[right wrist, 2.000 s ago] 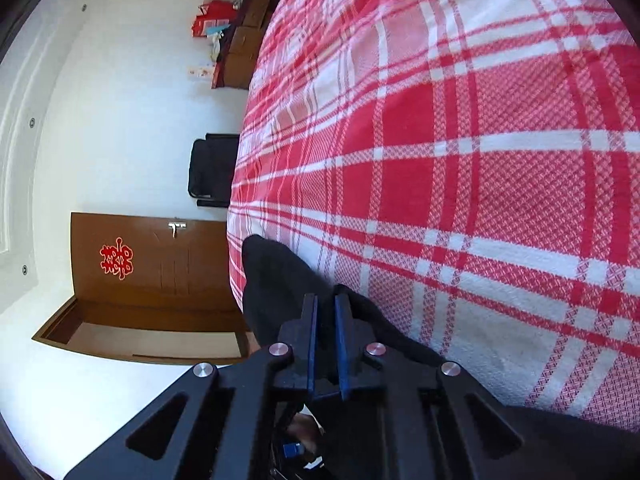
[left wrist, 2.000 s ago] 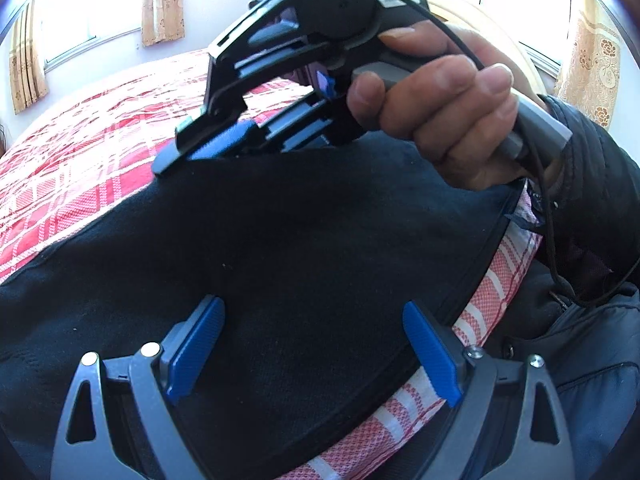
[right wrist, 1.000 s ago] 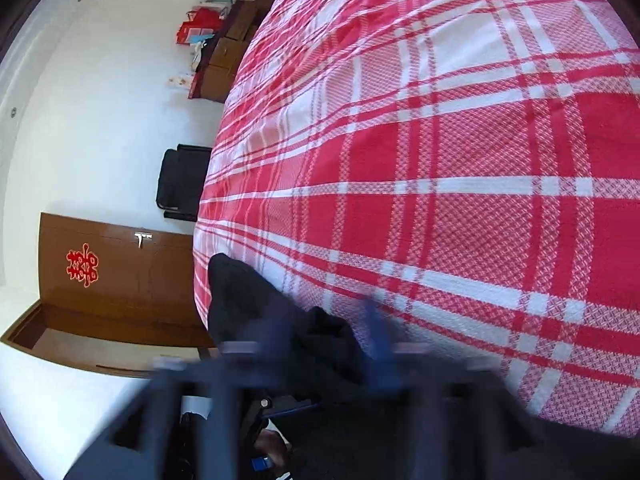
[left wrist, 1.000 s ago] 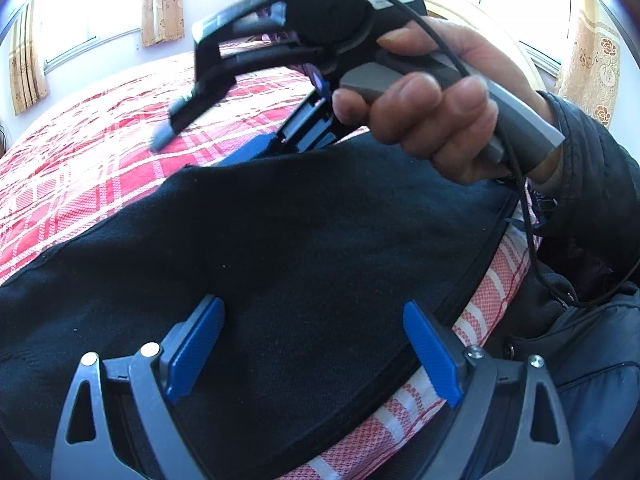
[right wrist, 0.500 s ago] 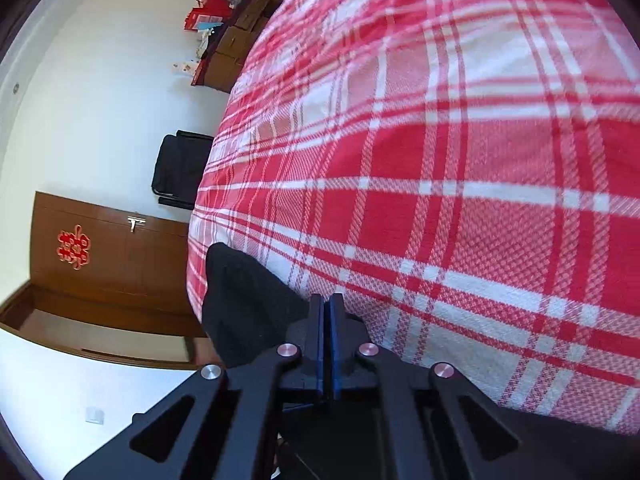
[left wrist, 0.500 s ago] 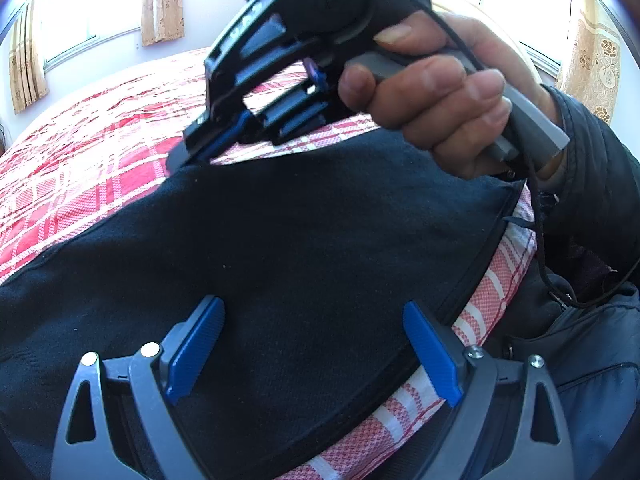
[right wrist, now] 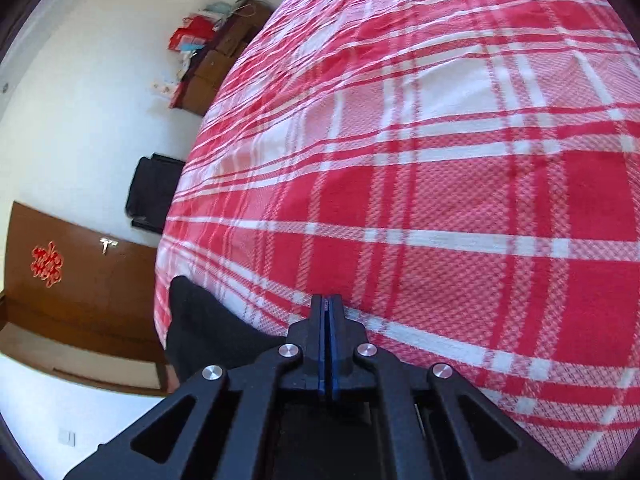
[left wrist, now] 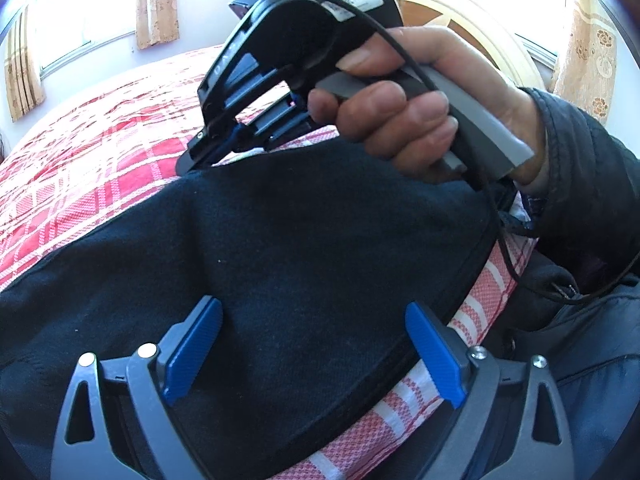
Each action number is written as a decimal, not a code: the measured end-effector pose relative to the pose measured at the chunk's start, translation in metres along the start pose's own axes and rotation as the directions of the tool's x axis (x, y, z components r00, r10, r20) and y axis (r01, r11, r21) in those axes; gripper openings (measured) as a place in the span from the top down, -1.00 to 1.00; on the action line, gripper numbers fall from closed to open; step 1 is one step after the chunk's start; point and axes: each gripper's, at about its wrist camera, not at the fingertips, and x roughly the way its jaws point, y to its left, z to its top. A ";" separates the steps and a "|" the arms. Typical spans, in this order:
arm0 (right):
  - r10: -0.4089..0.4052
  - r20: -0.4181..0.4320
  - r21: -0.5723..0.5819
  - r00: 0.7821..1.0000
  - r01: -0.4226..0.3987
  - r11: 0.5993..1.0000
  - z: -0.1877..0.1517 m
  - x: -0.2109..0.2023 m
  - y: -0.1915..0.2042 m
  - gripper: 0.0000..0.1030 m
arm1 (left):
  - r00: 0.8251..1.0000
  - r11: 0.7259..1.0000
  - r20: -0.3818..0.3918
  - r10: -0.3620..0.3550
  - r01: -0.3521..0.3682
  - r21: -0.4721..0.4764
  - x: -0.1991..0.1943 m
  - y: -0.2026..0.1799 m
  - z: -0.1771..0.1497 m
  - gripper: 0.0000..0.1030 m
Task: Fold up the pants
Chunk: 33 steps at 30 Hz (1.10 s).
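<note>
The dark navy pants (left wrist: 304, 256) lie spread on the red and white plaid bed (left wrist: 100, 160). My left gripper (left wrist: 316, 344) is open, its blue pads just above the cloth near the bed's near edge. My right gripper (left wrist: 208, 156), held in a hand, sits at the far edge of the pants with its tips down on the cloth. In the right wrist view its blue pads (right wrist: 326, 344) are pressed together and a dark fold of pants (right wrist: 200, 332) shows to the lower left. No cloth shows between the pads.
The plaid bed (right wrist: 440, 200) stretches far ahead of the right gripper. A wooden headboard (left wrist: 480, 28) and curtained windows stand behind. A brown door (right wrist: 60, 280), a black chair (right wrist: 154, 188) and stacked boxes (right wrist: 208, 60) are beside the bed. The person's dark jacket (left wrist: 592, 320) is at right.
The right gripper opened briefly a second ago, then shut, and has tilted down onto the far edge of the pants. The left gripper has not moved.
</note>
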 end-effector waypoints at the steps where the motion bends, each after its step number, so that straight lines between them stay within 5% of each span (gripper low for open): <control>1: -0.001 0.007 0.003 1.000 0.001 1.000 -0.001 -0.004 0.001 0.95 | 1.000 1.000 0.004 -0.001 0.001 -0.011 -0.001 -0.001 0.001 -0.85; 3: -0.033 0.044 -0.006 0.998 0.033 0.999 -0.002 -0.018 0.001 0.89 | 1.000 0.999 0.006 -0.008 0.008 -0.035 -0.002 0.002 0.002 -0.86; 6: -0.045 0.102 -0.020 0.994 0.048 0.999 -0.012 -0.059 -0.006 -0.02 | 1.000 0.995 0.013 -0.027 0.028 -0.095 -0.006 0.008 0.006 -0.86; 10: -0.121 0.221 -0.012 0.968 0.127 0.992 -0.039 -0.144 -0.029 -0.07 | 0.998 0.989 0.036 -0.050 0.055 -0.140 -0.012 0.009 0.011 -0.86; 13: -0.208 0.339 0.030 0.918 0.210 0.977 -0.071 -0.223 -0.054 -0.07 | 0.998 0.990 0.039 -0.045 0.050 -0.134 -0.012 0.004 0.015 -0.86; 16: -0.282 0.461 0.112 0.842 0.260 0.959 -0.118 -0.304 -0.082 -0.07 | 0.998 0.993 0.037 -0.044 0.047 -0.111 -0.013 -0.007 0.021 -0.86; 20: -0.456 0.569 0.251 0.684 0.383 0.889 -0.179 -0.398 -0.118 -0.07 | 0.999 0.995 0.021 -0.045 0.047 -0.091 -0.007 -0.015 0.030 -0.86; 25: -0.645 0.555 0.471 0.524 0.442 0.764 -0.208 -0.484 -0.182 -0.07 | 0.998 0.994 0.013 -0.054 0.055 -0.092 0.005 -0.020 0.042 -0.86; 26: -0.679 0.525 0.492 0.513 0.468 0.734 -0.205 -0.492 -0.197 -0.07 | 0.999 0.995 0.009 -0.043 0.043 -0.092 0.009 -0.021 0.043 -0.86; 28: -0.696 0.484 0.497 0.530 0.488 0.718 -0.197 -0.492 -0.214 -0.07 | 0.999 0.995 0.005 -0.032 0.032 -0.098 0.013 -0.017 0.043 -0.86; 29: -0.687 0.481 0.503 0.545 0.470 0.725 -0.195 -0.493 -0.224 -0.07 | 1.000 0.994 0.003 -0.027 0.027 -0.105 0.016 -0.015 0.043 -0.86; 31: -0.636 0.472 0.486 0.610 0.422 0.765 -0.189 -0.488 -0.241 -0.04 | 1.000 0.992 -0.006 -0.028 0.027 -0.127 0.021 -0.012 0.044 -0.86; 32: -0.629 0.470 0.482 0.619 0.417 0.771 -0.188 -0.488 -0.247 0.04 | 1.000 0.991 -0.008 -0.029 0.027 -0.133 0.023 -0.011 0.044 -0.86; 33: -0.621 0.464 0.469 0.632 0.420 0.777 -0.187 -0.483 -0.247 0.43 | 1.000 0.990 -0.008 -0.026 0.024 -0.136 0.024 -0.011 0.044 -0.86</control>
